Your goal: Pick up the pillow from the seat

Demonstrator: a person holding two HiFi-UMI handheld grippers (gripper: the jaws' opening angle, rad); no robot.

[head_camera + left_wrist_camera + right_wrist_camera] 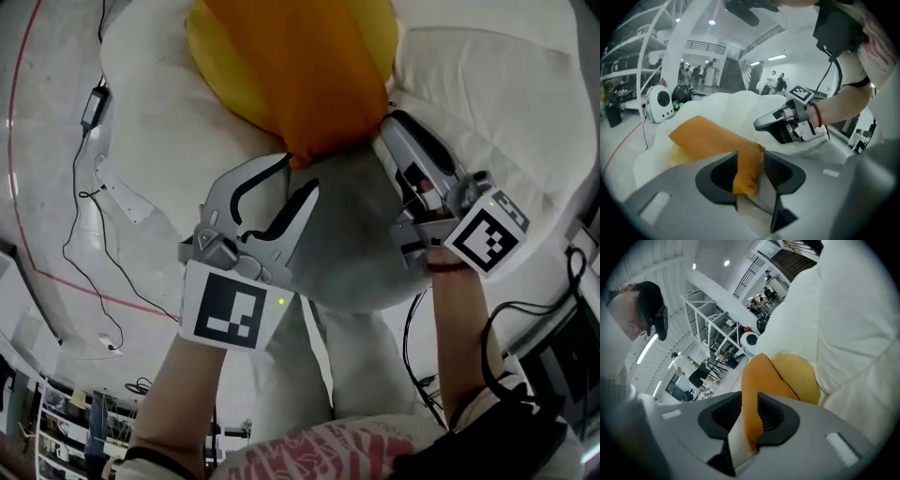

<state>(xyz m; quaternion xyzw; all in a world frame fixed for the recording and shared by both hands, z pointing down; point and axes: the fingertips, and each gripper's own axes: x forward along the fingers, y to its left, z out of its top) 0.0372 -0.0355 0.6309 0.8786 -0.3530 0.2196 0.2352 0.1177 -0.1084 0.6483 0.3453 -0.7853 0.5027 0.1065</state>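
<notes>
An orange-and-yellow pillow [291, 66] is shown lying on a white cushioned seat [497, 84]. Its near edge is pinched by the left gripper [292, 173] and the right gripper [386, 127], with both sets of jaws clamped on fabric, probably so it can be lifted evenly.

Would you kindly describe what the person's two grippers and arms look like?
Both the left gripper and right gripper are light grey with dark-lined jaws, each carrying a white cube with black square markers. The person wears a pink-printed top and a red right wristband.
</notes>
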